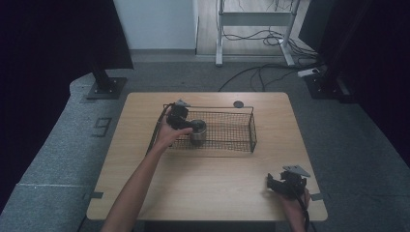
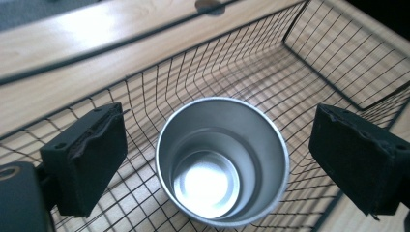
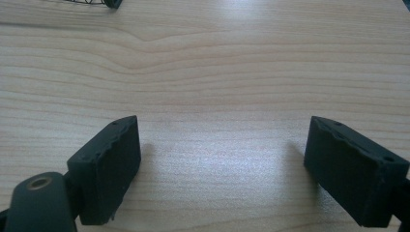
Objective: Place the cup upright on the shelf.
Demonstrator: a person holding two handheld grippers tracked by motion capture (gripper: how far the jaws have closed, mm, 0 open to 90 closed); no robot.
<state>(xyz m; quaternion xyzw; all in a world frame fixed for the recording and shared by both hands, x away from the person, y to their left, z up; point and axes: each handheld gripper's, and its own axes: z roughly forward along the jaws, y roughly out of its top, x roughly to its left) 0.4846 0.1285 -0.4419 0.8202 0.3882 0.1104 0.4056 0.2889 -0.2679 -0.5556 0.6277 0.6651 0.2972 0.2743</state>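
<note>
A shiny metal cup stands upright in the left part of a black wire basket on the wooden table. My left gripper hovers just over the cup. In the left gripper view the empty cup sits between the two black pads, which stand wide apart and clear of its rim. The basket mesh runs all around it. My right gripper rests low near the table's front right corner. Its pads are spread wide over bare wood, with nothing between them.
A small dark round disc lies on the table behind the basket. The table has a broad bare stretch in front of the basket. Stands and cables lie on the floor beyond the far edge.
</note>
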